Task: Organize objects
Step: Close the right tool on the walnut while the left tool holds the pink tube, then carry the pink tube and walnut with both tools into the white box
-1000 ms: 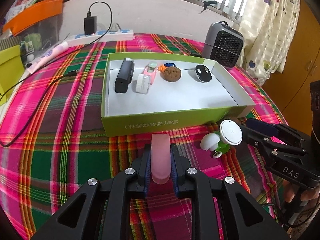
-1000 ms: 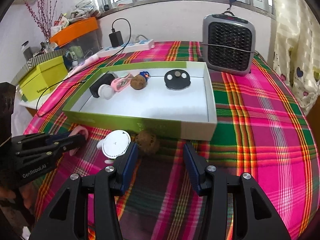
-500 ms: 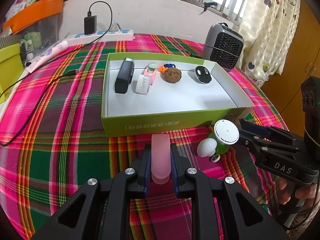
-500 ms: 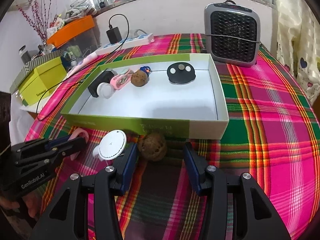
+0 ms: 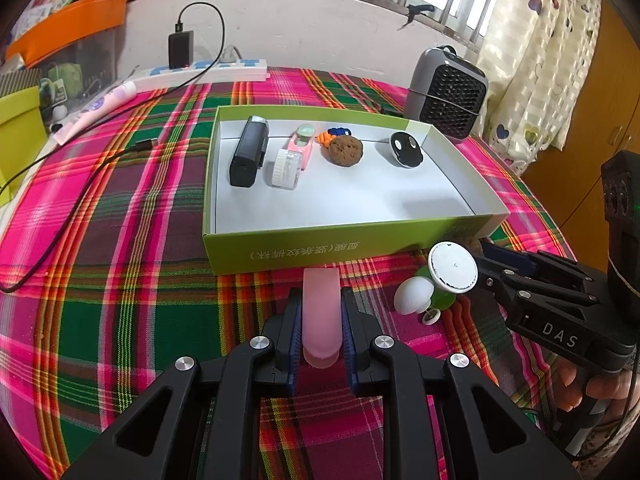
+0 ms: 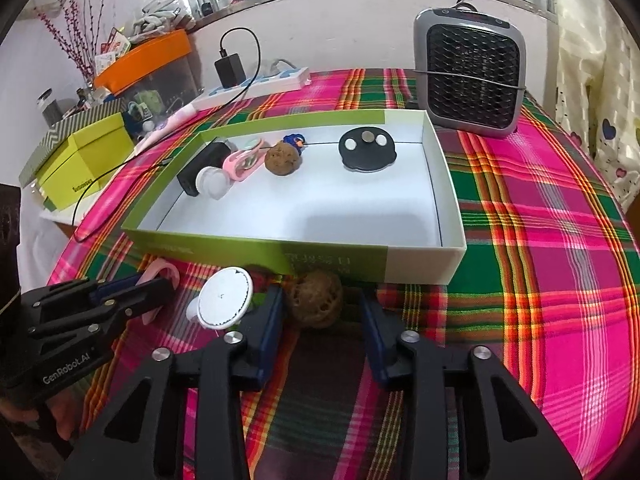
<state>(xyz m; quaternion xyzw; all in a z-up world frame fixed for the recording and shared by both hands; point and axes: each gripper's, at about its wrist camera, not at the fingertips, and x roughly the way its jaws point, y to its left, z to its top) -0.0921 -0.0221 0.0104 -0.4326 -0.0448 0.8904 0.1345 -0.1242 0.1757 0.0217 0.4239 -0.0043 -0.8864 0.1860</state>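
Observation:
My left gripper (image 5: 320,312) is shut on a flat pink piece (image 5: 320,300) just in front of the green box (image 5: 320,246). In the right wrist view my right gripper (image 6: 320,300) straddles a brown wrinkled ball (image 6: 316,300) on the cloth against the box's near wall (image 6: 260,250). Its jaws are closing: the left pad (image 6: 272,316) is at the ball and a gap shows at the right pad (image 6: 372,320). A green and white toy with a round white disc (image 6: 226,298) stands just left of that gripper.
Inside the box lie a black device (image 5: 248,152), a white cap (image 5: 286,170), a pink item, a second brown ball (image 5: 346,150) and a black disc (image 5: 406,148). A grey heater (image 6: 470,76) stands behind, a power strip (image 5: 208,70) and cable at the left.
My right gripper has come forward so that the brown ball is between its fingers, and its jaws have narrowed. The left gripper has stayed put with the pink piece.

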